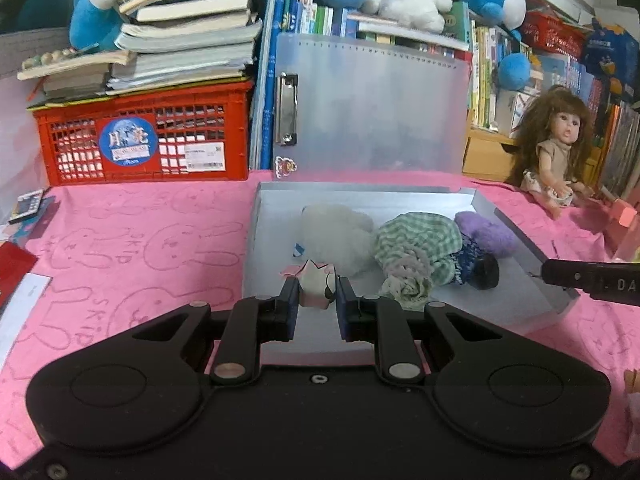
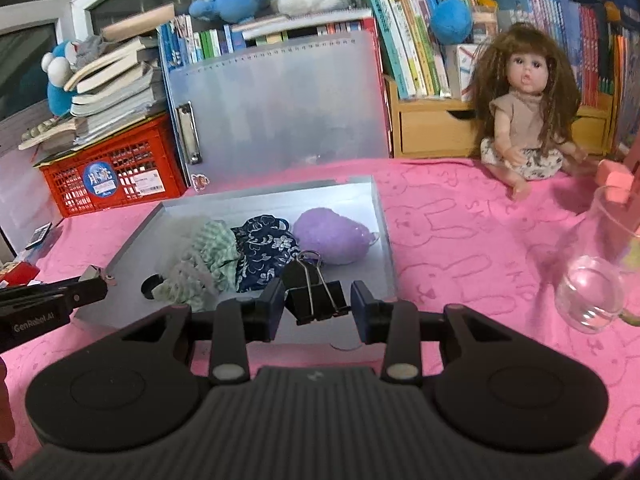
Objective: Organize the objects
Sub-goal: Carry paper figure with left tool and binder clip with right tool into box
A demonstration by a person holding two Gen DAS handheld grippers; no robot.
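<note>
One open grey box at frame centre holds four soft cloth bundles: one white, one green-checked, one blue floral, one purple. One doll sits upper right; one red crate upper left.

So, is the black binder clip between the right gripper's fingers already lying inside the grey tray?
No, the black binder clip sits between the right gripper fingers, above the near edge of the grey tray.

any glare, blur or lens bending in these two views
Left wrist view: strong fisheye bowing of the red crate and books at the edges, dim corners, soft sheen on the translucent lid. Right wrist view: the glass jar looks smeared and faint, and the doll stays fairly sharp.
</note>
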